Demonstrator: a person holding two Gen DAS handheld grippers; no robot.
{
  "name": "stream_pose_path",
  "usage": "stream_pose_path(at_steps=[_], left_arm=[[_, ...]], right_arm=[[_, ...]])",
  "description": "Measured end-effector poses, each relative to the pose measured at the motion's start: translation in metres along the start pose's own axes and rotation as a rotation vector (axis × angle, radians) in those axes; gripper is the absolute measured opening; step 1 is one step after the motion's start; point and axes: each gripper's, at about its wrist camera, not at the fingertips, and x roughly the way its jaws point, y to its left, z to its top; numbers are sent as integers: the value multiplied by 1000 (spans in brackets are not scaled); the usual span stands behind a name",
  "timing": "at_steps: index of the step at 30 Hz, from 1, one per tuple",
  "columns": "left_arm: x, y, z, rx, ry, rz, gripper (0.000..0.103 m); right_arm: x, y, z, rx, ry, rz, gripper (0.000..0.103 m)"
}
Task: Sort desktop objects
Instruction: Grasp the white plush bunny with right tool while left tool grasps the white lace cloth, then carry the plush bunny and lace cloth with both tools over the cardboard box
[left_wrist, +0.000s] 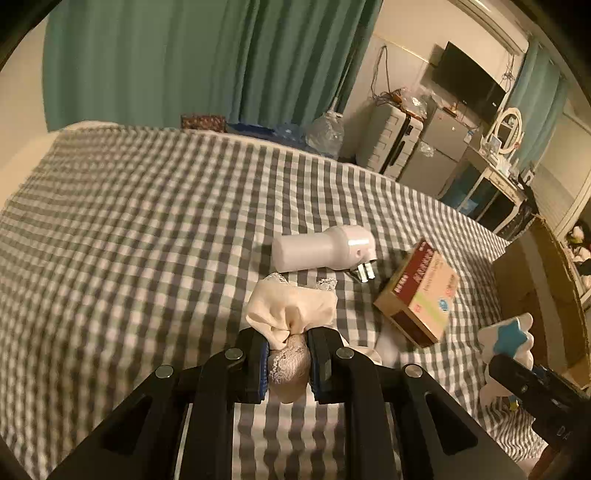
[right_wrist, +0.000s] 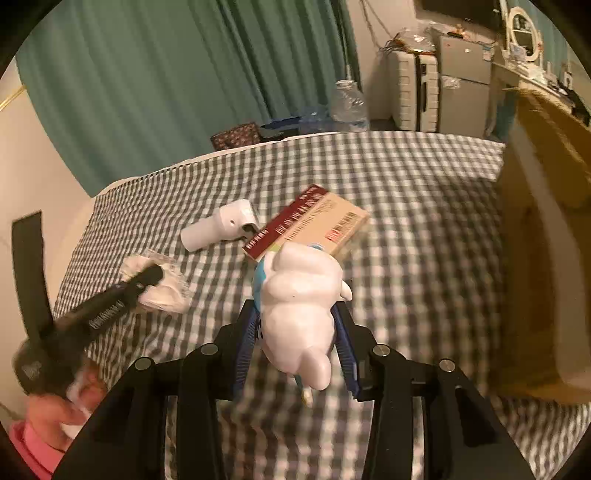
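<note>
Left gripper pinching a cream lace-trimmed cloth bundle, right gripper clamped on a white glossy cartoon figurine, both above a grey-and-white checked bedsheet, white plug-in device and red-and-tan cardboard box lying beyond, green curtains behind, white suitcase by the wall.

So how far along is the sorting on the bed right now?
Nothing looks visibly sorted yet. In hand: the left gripper clamps the cream lace cloth, and the right gripper clamps the white cloud-shaped toy. Left on the checked bedsheet: the white plug-in device and the red-and-tan box.
</note>
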Motion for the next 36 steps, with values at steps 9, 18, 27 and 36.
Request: stream_pose_path(at_steps=[9,18,27,36], left_arm=[[-63,-42,-8,46,-10,-1,17],[-112,-123,9,157,-44,-48,17],[-145,-240,26,321,-103,-200,17],[-114,-343,25,435,-58,-314,17]], right_arm=[[-73,-34,-2,65,-90,-6,41],[-151,-61,5,82,-185,-39,41],[-205,-92,24,70,-244,-92,41],[-223,-161,44,113,-263,-192,41]])
